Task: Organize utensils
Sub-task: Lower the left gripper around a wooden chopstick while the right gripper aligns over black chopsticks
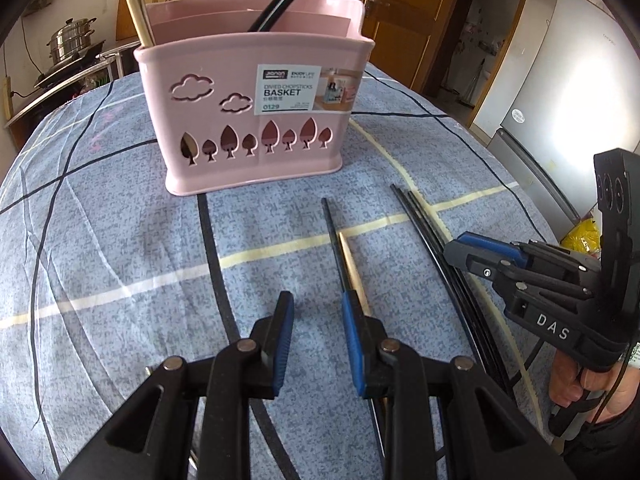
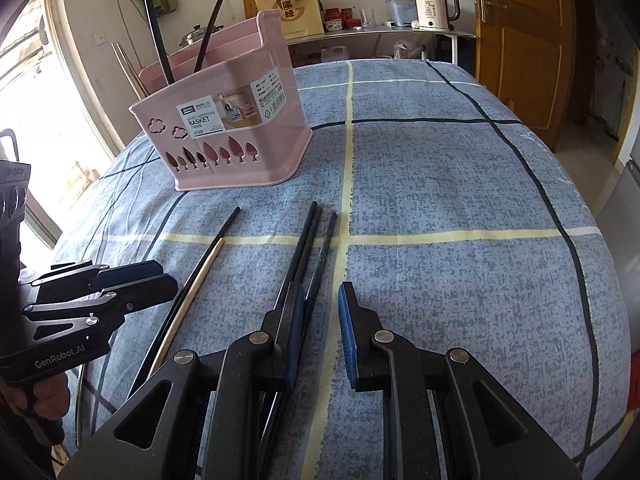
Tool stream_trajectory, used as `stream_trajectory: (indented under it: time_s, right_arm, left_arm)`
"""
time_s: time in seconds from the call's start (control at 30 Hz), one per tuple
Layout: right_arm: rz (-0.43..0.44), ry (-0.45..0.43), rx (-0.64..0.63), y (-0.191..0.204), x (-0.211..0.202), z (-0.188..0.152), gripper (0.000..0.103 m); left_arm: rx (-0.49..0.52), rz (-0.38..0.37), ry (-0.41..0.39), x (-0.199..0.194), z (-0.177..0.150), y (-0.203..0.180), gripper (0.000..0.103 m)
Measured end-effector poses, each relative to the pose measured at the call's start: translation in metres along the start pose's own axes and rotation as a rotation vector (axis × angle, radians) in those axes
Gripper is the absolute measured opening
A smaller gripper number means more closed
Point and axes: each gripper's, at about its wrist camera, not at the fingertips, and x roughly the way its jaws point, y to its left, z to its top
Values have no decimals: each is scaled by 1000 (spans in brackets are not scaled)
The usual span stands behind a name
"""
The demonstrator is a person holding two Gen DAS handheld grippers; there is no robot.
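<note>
Blue checked cloth (image 1: pixel 120 240) fills the left wrist view, where the pink basket (image 1: pixel 256 120) stands ahead holding wooden chopsticks (image 1: pixel 138 12) and a black one, and the left gripper (image 1: pixel 318 344) hangs with jaws partly apart and empty above a black chopstick (image 1: pixel 334 236) lying beside a wooden chopstick (image 1: pixel 352 264) (the right gripper (image 1: pixel 472 254) shows only side-on there). From the right wrist, the right gripper (image 2: pixel 318 336) is likewise partly open, gripping nothing, over a bundle of black chopsticks (image 2: pixel 312 240); only this view shows a white kettle (image 2: pixel 434 8) on a far shelf.
</note>
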Motion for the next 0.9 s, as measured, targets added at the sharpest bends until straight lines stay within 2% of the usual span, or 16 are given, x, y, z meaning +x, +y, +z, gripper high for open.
stream_trajectory:
  time_s: [0.23,0.43,0.67,0.77,0.9]
  right_arm:
    - [-35,8,-32,6,3,2,19]
    - [-41,10,-38,7,3,2,19]
    - [-35,10,-37,6,3,1,19]
    - [-34,10,-36,7,3,1,19]
    - [-36,11,-33,5,2,2,19]
  left_arm:
    - [29,38,0,3,1,-7,27]
    - [12,26,5,3,5,-4,27]
    - [14,6,-3,5,4,-5,39]
    - [50,28,-14,7,1,-15,46]
    - [81,61,-15,8,0,-20,47]
